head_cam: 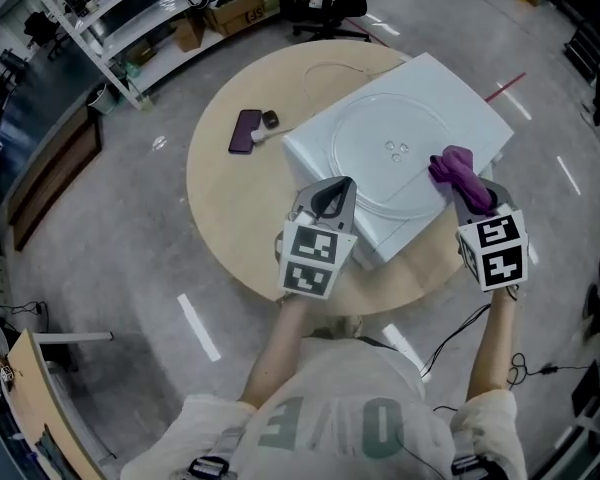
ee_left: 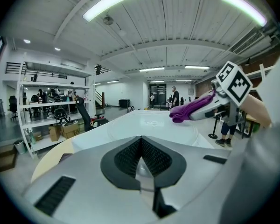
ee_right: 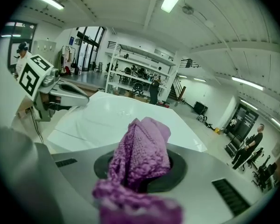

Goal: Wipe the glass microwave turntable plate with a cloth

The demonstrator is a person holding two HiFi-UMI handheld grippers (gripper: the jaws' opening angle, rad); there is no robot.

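The clear glass turntable plate lies flat on top of a white microwave on the round wooden table. My left gripper hovers at the plate's near-left rim, shut, with nothing seen between its jaws. It points across the plate in the left gripper view. My right gripper is shut on a purple cloth at the plate's right edge. The cloth bunches out of the jaws in the right gripper view and hides the fingertips. Beyond it lies the plate.
A dark phone and a small dark object lie on the table left of the microwave. Metal shelving and an office chair stand farther back. A cable runs on the floor near my right arm.
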